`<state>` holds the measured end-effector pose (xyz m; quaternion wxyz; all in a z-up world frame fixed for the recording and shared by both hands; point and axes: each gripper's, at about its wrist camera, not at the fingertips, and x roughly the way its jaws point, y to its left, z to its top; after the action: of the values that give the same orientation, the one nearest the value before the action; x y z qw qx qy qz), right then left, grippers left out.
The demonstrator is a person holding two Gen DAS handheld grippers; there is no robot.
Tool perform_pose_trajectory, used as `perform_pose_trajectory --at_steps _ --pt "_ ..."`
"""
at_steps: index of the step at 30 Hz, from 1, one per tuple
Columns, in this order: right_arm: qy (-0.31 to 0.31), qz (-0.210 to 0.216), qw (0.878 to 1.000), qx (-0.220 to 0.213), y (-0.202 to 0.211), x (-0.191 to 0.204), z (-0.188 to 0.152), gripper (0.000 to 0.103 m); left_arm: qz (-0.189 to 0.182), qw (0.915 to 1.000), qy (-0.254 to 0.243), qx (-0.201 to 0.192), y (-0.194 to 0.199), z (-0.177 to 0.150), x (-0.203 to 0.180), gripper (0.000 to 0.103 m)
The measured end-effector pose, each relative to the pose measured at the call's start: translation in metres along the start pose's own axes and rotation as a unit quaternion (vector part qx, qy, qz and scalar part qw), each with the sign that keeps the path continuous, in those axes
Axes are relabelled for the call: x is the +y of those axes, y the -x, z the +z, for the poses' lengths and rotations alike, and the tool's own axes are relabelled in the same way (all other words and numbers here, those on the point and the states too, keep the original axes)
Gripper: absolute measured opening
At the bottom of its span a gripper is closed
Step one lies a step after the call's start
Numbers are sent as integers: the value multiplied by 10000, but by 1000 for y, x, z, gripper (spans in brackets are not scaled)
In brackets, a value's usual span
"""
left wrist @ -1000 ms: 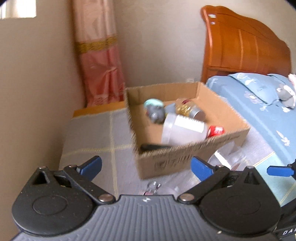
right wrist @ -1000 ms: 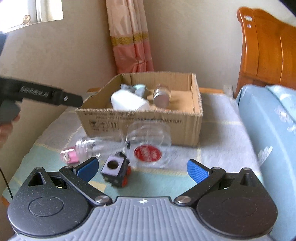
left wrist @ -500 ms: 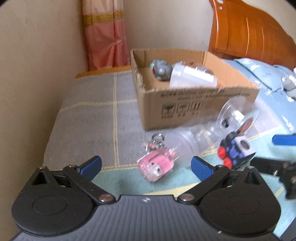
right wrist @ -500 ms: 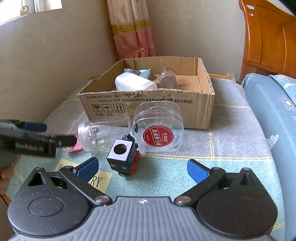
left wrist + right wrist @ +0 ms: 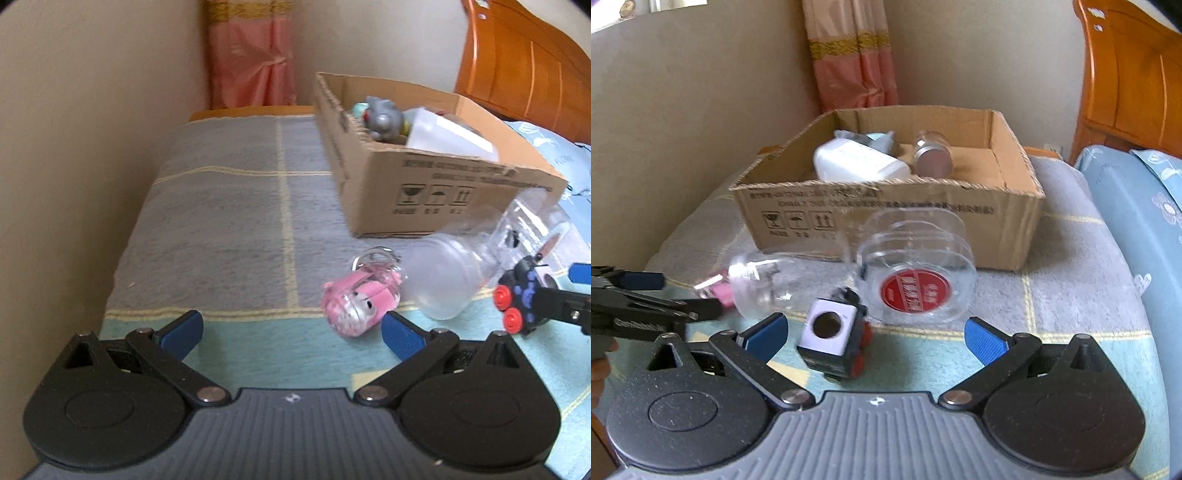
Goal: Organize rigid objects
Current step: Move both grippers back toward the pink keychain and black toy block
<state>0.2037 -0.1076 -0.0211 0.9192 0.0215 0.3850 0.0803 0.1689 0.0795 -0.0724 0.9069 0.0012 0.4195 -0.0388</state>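
The left gripper (image 5: pixel 291 330) is released, both blue pads spread apart with nothing between them. It is low over the near edge of the cloth-covered tabletop (image 5: pixel 221 229). The pink keychain toy (image 5: pixel 360 304) lies on the cloth just beyond its right pad.

The right gripper (image 5: pixel 873 334) is likewise released and empty. The black cube toy (image 5: pixel 833 338), with a white face and red wheels, sits on the cloth between its pads, nearer the left pad, touching neither.

Beyond the cube, a clear bottle (image 5: pixel 764 286) lies on its side, just beside the pink toy. To its right, the clear round container (image 5: pixel 916 269) with a red label lies on its side against the front wall of the cardboard box (image 5: pixel 886 218).

The box stands toward the far edge of the tabletop. It holds a white bottle (image 5: pixel 858 164), a grey figure (image 5: pixel 384 118) and a small jar (image 5: pixel 932 153).

A pink curtain (image 5: pixel 855 55) hangs behind, and a wooden headboard (image 5: pixel 1130 74) stands at the right.
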Motion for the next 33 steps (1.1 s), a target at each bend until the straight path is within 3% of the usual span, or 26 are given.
perform_pose_trajectory --at_steps 11,16,20,25,33 --pt "-666 -218 9975 24 10 -46 -10 103 214 9997 -92 -5 -2 -2 0 102" --pt "-879 -418 9951 170 4 -67 -17 103 -39 9999 -87 -36 0 -1 -5 102" --pt "-472 -104 9987 178 5 -61 -26 103 -222 9997 -10 -48 -1 -1 -8 102" --pt "527 -379 9977 212 -2 -32 -37 103 -337 9994 103 -49 -7 0 -12 102" --pt "658 -249 9975 33 -3 -25 -42 103 85 9997 -162 -151 -13 0 -20 102"
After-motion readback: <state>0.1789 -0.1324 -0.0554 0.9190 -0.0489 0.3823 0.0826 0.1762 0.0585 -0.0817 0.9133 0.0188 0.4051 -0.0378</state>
